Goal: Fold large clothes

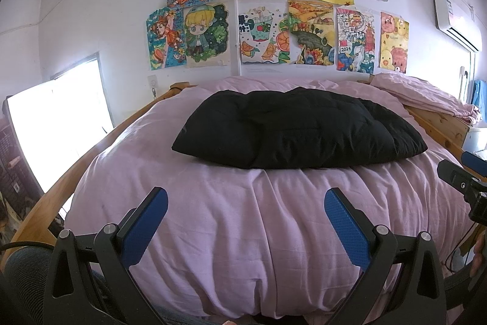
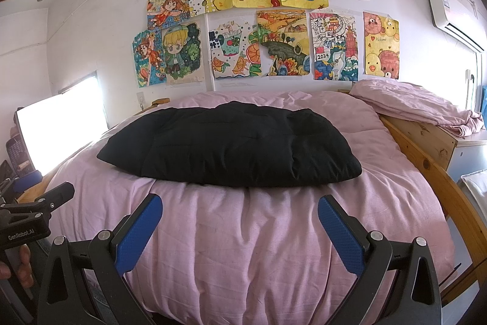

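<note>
A black padded garment (image 1: 298, 130) (image 2: 231, 148) lies folded into a thick flat bundle in the middle of the pink bed cover (image 1: 243, 233) (image 2: 243, 249). My left gripper (image 1: 246, 197) hovers open over the near part of the bed, well short of the bundle, with nothing between its blue pads. My right gripper (image 2: 240, 203) is likewise open and empty, just in front of the bundle's near edge. In the left wrist view, the right gripper's body (image 1: 465, 188) shows at the right edge. In the right wrist view, the left gripper's body (image 2: 33, 212) shows at the left edge.
A wooden bed frame (image 2: 438, 172) (image 1: 61, 181) rims the bed. A folded pink sheet (image 2: 420, 102) lies on a wooden cabinet at the right. Drawings (image 1: 274, 11) cover the wall behind. A bright window (image 1: 57, 124) is at the left. An air conditioner (image 1: 456, 20) hangs upper right.
</note>
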### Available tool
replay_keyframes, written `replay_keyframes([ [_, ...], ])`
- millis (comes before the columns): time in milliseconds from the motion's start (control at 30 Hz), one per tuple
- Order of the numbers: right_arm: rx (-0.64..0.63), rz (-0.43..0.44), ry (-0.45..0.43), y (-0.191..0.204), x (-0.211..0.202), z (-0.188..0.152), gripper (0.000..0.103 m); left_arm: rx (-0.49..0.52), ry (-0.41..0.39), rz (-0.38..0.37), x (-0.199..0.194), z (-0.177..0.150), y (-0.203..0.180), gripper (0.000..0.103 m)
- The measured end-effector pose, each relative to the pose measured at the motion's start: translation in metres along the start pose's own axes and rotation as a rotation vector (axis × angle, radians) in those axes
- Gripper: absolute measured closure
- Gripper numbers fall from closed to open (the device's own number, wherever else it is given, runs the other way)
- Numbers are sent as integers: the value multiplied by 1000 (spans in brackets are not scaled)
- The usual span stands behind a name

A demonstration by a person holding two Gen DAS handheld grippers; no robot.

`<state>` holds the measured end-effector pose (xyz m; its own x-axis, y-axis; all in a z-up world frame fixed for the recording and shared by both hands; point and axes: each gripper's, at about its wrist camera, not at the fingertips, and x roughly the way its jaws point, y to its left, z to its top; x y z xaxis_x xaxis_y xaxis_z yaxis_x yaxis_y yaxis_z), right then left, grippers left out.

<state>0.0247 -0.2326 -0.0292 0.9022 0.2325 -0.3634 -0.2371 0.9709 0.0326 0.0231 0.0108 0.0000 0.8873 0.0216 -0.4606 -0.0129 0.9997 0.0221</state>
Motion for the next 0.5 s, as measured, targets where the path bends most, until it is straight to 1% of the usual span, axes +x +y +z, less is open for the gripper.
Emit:
replay_keyframes([
  [500, 1, 0, 1, 0, 0, 0, 0, 1, -1, -1, 1, 0, 2, 2],
])
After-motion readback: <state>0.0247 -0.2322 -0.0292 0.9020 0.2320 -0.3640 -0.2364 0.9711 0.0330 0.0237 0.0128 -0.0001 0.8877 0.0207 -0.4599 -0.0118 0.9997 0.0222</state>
